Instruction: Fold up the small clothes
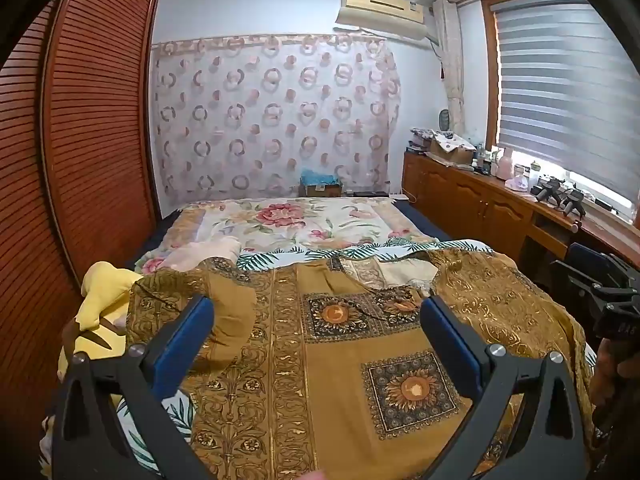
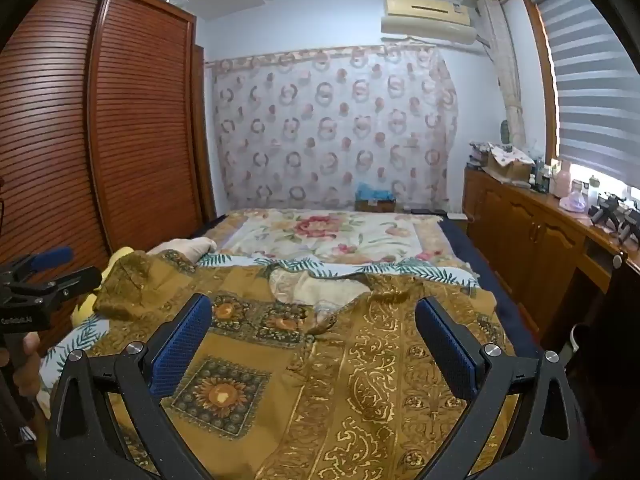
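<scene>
The mustard patterned shirt [image 1: 352,344] lies spread on the bed [image 1: 304,216] right under both wide-open, empty tongs, left tongs [image 1: 316,320] and right tongs [image 2: 312,320], collar away, roughly equally near.

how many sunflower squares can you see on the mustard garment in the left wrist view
3: one sunflower square near the right blue pad, one further up the garment, one partly creased beside it. More may be hidden in folds.
</scene>
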`<state>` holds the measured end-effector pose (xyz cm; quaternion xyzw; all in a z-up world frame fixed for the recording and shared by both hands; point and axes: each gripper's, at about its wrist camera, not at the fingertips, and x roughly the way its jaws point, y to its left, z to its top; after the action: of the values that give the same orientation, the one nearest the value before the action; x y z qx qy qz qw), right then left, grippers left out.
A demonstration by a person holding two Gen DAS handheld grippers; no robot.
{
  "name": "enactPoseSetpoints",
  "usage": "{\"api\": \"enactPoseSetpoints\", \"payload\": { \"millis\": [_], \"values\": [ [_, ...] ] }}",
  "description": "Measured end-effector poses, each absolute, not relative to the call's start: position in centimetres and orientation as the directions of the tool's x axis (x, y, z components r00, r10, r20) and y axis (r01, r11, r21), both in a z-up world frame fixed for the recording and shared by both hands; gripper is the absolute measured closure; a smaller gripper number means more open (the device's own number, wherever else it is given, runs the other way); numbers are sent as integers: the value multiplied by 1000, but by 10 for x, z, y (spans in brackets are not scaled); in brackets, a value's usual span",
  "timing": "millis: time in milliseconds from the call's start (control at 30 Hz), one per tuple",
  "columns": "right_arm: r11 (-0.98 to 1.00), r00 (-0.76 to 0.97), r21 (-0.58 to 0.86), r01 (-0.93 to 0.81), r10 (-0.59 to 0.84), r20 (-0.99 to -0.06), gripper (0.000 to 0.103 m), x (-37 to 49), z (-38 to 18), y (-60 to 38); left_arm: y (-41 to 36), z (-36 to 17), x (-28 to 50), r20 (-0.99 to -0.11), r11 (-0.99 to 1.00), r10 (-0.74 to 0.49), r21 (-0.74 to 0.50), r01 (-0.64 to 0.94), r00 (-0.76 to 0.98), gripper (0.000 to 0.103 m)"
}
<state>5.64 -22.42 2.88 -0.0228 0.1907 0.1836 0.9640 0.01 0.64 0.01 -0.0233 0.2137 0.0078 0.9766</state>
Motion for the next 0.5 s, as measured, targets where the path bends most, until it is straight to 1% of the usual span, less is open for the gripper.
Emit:
{"api": "enactPoseSetpoints", "payload": {
  "millis": [67,133,200,500],
  "values": [
    [932,861,29,-361,345,-373,0,57,29,-224,6,0,-4,-404,999,6,-43,-26,915,0],
    [932,860,32,-362,347,-374,0,57,28,-224,0,1,-1,-413,999,15,-33,-31,910,0],
    [932,861,32,-361,346,-373,0,56,29,-224,8,1,-3,-408,998,6,-51,-30,913,0],
    [930,857,39,-366,353,-375,0,55,29,-223,9,1,-2,-408,998,14,-51,-38,913,0]
  ]
}}
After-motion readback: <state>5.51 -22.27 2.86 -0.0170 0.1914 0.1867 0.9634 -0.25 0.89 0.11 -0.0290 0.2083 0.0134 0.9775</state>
